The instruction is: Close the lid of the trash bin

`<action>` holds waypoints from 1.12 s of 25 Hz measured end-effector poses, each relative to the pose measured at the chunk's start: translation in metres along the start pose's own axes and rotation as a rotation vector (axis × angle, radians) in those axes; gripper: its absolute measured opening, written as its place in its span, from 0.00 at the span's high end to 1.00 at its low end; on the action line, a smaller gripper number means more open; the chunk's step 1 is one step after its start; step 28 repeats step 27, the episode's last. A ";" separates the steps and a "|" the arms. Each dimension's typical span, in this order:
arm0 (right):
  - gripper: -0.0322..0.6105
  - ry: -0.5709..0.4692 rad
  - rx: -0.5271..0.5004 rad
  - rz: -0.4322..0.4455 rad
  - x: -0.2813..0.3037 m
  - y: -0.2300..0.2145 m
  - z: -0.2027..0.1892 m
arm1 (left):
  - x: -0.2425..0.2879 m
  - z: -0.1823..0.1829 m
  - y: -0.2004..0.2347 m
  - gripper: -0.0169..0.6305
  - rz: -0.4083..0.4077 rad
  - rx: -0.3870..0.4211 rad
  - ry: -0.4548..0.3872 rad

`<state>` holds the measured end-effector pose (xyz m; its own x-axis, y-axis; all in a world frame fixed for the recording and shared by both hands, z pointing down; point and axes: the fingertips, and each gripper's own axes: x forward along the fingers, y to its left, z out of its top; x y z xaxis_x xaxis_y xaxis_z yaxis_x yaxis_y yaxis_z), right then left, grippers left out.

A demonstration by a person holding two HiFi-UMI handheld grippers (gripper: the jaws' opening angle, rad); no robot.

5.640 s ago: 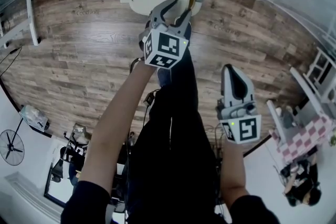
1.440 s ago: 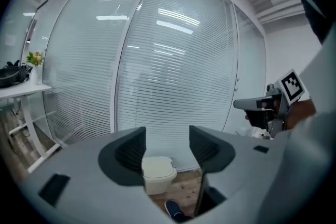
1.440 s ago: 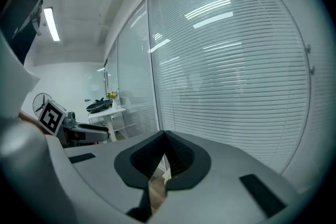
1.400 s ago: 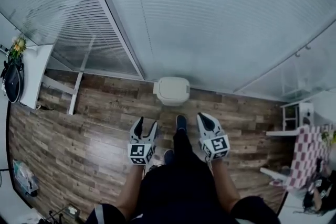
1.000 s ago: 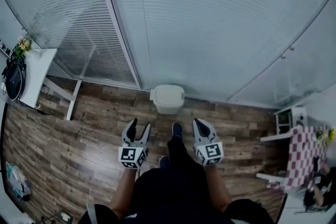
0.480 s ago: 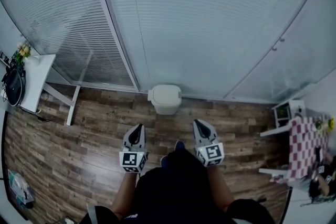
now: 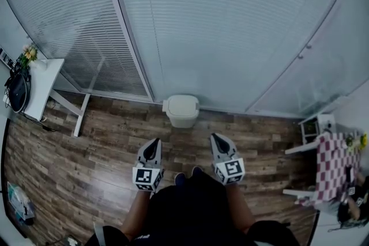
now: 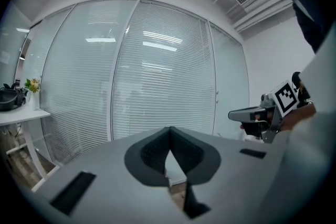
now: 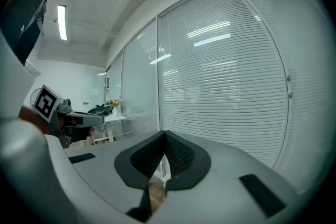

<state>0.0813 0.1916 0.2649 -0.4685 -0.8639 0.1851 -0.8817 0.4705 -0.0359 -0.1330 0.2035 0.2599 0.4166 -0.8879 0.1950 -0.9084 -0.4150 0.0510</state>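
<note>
Sitting on the wooden floor (image 7: 115, 141) at the foot of the far glass wall (image 7: 219, 37), the trash bin (image 7: 181, 110) shows its white lid lying flat on top, so the task looks done. Both grippers hang near the person, well apart from the bin. The left gripper (image 7: 151, 147) has its jaws pressed together on nothing, and the right gripper (image 7: 217, 140) likewise. Little could go wrong unless a step forward nudges the bin into the glass, or a raised gripper strikes the pane. Bare floor lies open on both sides; a white side table (image 7: 43, 86) stands far left, a checked table (image 7: 331, 161) at right.
</note>
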 end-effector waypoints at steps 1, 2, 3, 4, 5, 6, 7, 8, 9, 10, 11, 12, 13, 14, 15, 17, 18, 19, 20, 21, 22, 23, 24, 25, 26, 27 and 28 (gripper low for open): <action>0.95 0.004 -0.013 0.009 -0.001 0.002 0.001 | -0.001 -0.001 -0.003 0.96 -0.001 -0.009 0.003; 0.95 0.010 -0.032 0.015 -0.002 0.004 0.003 | -0.001 -0.001 -0.005 0.96 -0.002 -0.015 0.003; 0.95 0.020 -0.056 0.024 -0.003 0.007 0.004 | 0.000 -0.002 -0.006 0.96 -0.005 -0.015 0.000; 0.95 0.028 -0.084 0.040 -0.003 0.011 0.004 | 0.001 -0.003 -0.007 0.96 -0.009 -0.011 -0.002; 0.95 0.029 -0.107 0.057 -0.003 0.014 0.003 | 0.001 -0.004 -0.008 0.96 -0.013 -0.004 0.001; 0.95 0.026 -0.120 0.068 -0.004 0.017 0.002 | 0.001 -0.004 -0.009 0.96 -0.016 0.002 0.004; 0.95 0.025 -0.127 0.074 -0.004 0.020 0.002 | 0.001 -0.003 -0.009 0.96 -0.016 0.004 0.005; 0.95 0.027 -0.131 0.077 -0.003 0.022 0.001 | 0.000 -0.002 -0.007 0.96 -0.011 0.000 0.003; 0.95 0.029 -0.136 0.079 -0.003 0.024 0.000 | 0.000 -0.001 -0.005 0.96 -0.002 -0.007 -0.004; 0.95 0.031 -0.140 0.081 -0.003 0.024 0.000 | -0.001 -0.001 -0.003 0.96 0.008 -0.017 -0.012; 0.95 0.031 -0.143 0.082 -0.004 0.024 -0.001 | -0.002 0.000 -0.001 0.96 0.015 -0.026 -0.020; 0.95 0.032 -0.143 0.083 -0.004 0.024 -0.001 | -0.003 0.000 0.001 0.96 0.017 -0.031 -0.025; 0.95 0.032 -0.143 0.083 -0.004 0.024 -0.001 | -0.004 -0.001 0.002 0.96 0.015 -0.030 -0.026; 0.95 0.030 -0.142 0.082 -0.004 0.025 0.001 | -0.005 -0.001 0.003 0.96 0.013 -0.023 -0.026; 0.95 0.024 -0.142 0.081 -0.005 0.026 0.002 | -0.006 -0.001 0.004 0.96 0.013 -0.016 -0.026; 0.95 0.008 -0.140 0.076 -0.007 0.027 0.006 | -0.009 -0.001 0.004 0.96 0.011 -0.027 -0.030; 0.95 0.008 -0.137 0.072 -0.008 0.027 0.006 | -0.010 -0.002 0.005 0.96 0.008 -0.045 -0.033; 0.95 0.019 -0.133 0.068 -0.009 0.027 0.005 | -0.010 -0.003 0.005 0.96 0.007 -0.060 -0.035; 0.95 0.033 -0.129 0.064 -0.010 0.028 0.004 | -0.012 -0.004 0.006 0.96 0.007 -0.069 -0.036; 0.95 0.037 -0.125 0.062 -0.010 0.029 0.004 | -0.013 -0.004 0.006 0.96 0.008 -0.072 -0.036; 0.95 0.030 -0.125 0.063 -0.010 0.031 0.005 | -0.014 -0.004 0.006 0.96 0.007 -0.072 -0.037; 0.95 0.020 -0.128 0.065 -0.010 0.031 0.007 | -0.014 -0.004 0.006 0.96 0.005 -0.070 -0.038; 0.95 0.012 -0.132 0.067 -0.009 0.031 0.007 | -0.013 -0.004 0.006 0.96 0.004 -0.069 -0.040; 0.95 0.006 -0.136 0.070 -0.008 0.030 0.008 | -0.012 -0.004 0.006 0.96 0.002 -0.066 -0.041; 0.95 0.000 -0.141 0.074 -0.007 0.030 0.008 | -0.011 -0.004 0.007 0.96 0.002 -0.064 -0.042; 0.95 -0.006 -0.146 0.077 -0.006 0.029 0.008 | -0.010 -0.003 0.007 0.96 0.001 -0.062 -0.043; 0.95 -0.006 -0.146 0.077 -0.006 0.029 0.008 | -0.010 -0.003 0.007 0.96 0.001 -0.062 -0.043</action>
